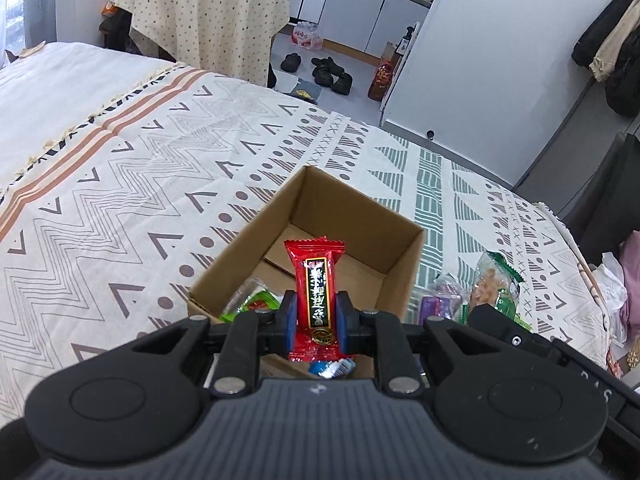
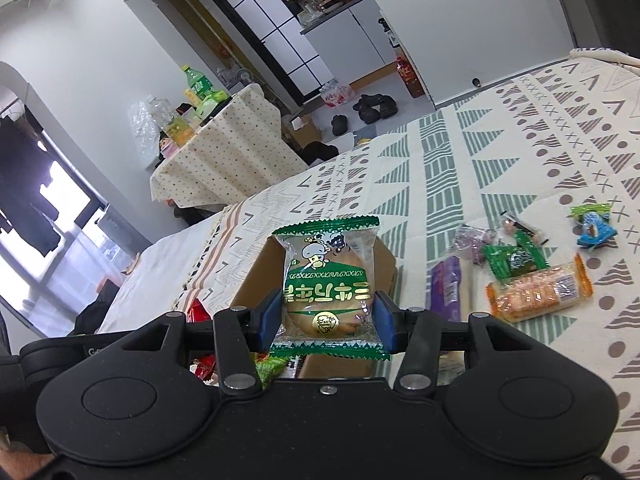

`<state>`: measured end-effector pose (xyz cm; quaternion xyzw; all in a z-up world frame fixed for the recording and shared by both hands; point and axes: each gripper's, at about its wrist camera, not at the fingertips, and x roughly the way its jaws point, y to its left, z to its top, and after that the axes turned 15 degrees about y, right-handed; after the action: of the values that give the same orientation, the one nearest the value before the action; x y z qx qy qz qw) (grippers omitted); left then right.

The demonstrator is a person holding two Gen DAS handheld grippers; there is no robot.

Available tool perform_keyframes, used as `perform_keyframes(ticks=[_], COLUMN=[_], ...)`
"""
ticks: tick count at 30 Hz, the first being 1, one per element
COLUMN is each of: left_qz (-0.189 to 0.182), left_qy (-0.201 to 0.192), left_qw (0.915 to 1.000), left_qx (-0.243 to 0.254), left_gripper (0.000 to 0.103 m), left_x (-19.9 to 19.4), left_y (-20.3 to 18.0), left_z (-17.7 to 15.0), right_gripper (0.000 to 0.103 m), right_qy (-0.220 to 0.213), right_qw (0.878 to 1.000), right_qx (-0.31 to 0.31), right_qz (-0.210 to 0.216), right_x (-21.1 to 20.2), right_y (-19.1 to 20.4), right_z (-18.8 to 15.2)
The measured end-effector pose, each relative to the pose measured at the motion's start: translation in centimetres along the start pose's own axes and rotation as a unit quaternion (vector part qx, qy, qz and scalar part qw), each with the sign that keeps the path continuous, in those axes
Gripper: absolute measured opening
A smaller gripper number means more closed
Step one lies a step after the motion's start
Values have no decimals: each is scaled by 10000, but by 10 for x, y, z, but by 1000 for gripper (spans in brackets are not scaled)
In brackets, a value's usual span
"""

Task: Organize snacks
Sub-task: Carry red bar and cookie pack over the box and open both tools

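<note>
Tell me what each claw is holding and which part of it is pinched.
Left claw: a red snack packet, pinched across its lower middle, upright. Right claw: a green-edged cake packet, pinched by its two side edges, lower half.

a patterned bed cover (image 1: pixel 168 184) carries an open cardboard box (image 1: pixel 404 268) and scattered snack packets (image 2: pixel 538 292).

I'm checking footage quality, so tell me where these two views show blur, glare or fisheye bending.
Left wrist view: red snack packet sharp, bed edge bowed by the fisheye, corners dark. Right wrist view: green bun packet sharp with slight wrapper sheen, window blown out, whole scene tilted.
</note>
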<state>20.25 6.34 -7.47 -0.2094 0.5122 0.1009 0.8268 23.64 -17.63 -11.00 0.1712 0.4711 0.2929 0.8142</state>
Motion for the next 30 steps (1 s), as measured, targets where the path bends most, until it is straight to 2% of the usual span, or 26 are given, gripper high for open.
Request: perform_keyframes(ticks=[10, 18, 24, 30], left_qz=[-189, -177, -82, 54], left_qy=[196, 356, 473, 451], left_qw=[9996, 9991, 9988, 9990], left_qx=[52, 139, 35, 35], left_gripper=[19, 19, 25, 44], left_x=[24, 39, 39, 31], left_y=[15, 14, 22, 23], left_z=[26, 42, 48, 43], right_gripper=[47, 47, 47, 48], right_qy=[14, -2, 7, -67], right_qw=[9999, 9997, 9997, 9996], right_qx=[-113, -197, -198, -248], right_qz=[-98, -139, -156, -67], right_x=[22, 39, 49, 53], right_y=[19, 28, 31, 37], right_z=[6, 14, 19, 21])
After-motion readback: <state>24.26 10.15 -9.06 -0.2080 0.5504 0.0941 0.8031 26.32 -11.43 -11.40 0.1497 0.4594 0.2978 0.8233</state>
